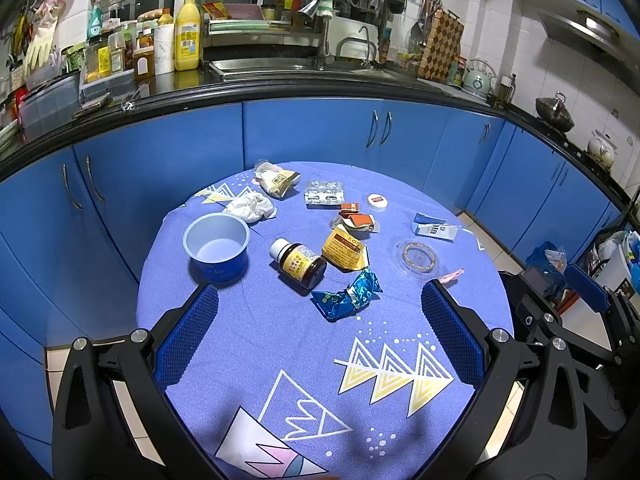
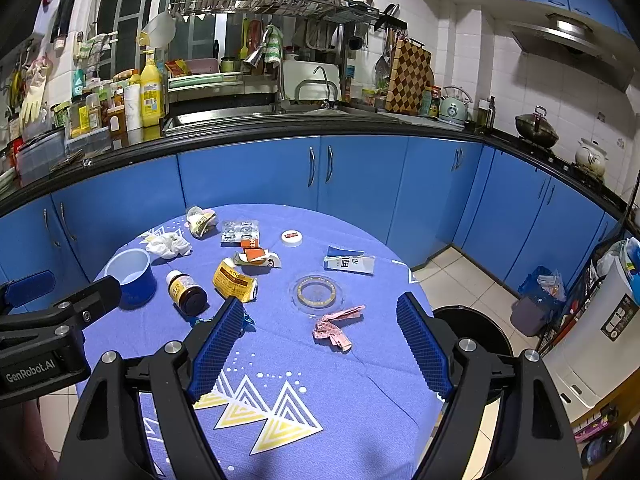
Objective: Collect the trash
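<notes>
Trash lies scattered on a round table with a blue patterned cloth [image 1: 304, 360]. A blue cup [image 1: 216, 248] stands at the left. Near it lie a brown pill bottle [image 1: 298, 263], a yellow wrapper [image 1: 346, 249], a blue foil wrapper [image 1: 348, 295], crumpled white tissue [image 1: 251, 205], a blister pack [image 1: 324, 193], a clear round lid [image 1: 418, 257] and a pink crumpled wrapper [image 2: 336, 326]. My left gripper [image 1: 320, 304] is open above the foil wrapper. My right gripper [image 2: 320, 312] is open just above the pink wrapper. Both are empty.
A white bottle cap [image 1: 377, 201], orange scraps [image 1: 356, 218] and a torn blue-white packet [image 1: 434, 229] lie further back. Blue kitchen cabinets [image 1: 320, 132] curve behind the table. A bin with a blue bag [image 2: 538, 300] stands on the floor at the right.
</notes>
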### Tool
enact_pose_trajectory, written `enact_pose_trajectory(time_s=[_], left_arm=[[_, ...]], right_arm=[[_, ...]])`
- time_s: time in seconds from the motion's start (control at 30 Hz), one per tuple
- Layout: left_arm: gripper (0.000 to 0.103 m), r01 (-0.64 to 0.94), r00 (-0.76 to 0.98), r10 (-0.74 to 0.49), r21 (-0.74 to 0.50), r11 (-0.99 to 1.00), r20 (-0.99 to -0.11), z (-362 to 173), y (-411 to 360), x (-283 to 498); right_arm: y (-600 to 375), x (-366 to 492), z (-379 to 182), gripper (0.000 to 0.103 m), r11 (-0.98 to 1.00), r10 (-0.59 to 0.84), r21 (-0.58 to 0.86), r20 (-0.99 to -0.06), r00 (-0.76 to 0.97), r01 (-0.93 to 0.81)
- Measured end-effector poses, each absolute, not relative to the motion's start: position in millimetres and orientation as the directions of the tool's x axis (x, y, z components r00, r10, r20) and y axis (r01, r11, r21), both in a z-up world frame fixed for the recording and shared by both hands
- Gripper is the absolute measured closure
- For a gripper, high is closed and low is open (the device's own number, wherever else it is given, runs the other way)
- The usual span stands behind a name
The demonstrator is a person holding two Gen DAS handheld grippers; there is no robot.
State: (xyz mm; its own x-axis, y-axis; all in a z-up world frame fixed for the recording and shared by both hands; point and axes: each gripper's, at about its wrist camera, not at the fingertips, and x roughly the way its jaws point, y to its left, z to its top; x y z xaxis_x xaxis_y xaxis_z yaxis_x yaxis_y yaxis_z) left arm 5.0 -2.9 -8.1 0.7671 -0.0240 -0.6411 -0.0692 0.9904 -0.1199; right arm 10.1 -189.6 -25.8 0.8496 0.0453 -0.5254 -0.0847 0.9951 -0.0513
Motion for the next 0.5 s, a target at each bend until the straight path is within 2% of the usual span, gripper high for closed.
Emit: enact_pose_trajectory(time_s=[0.5], left_arm=[[0.003, -0.087, 0.751, -0.007, -0.109, 0.990, -0.661, -21.9, 0.7, 17.3]], right_arm=[[-191.1, 24.9, -41.2, 0.026, 0.993, 0.066, -0.043, -0.548, 0.834, -0.106]])
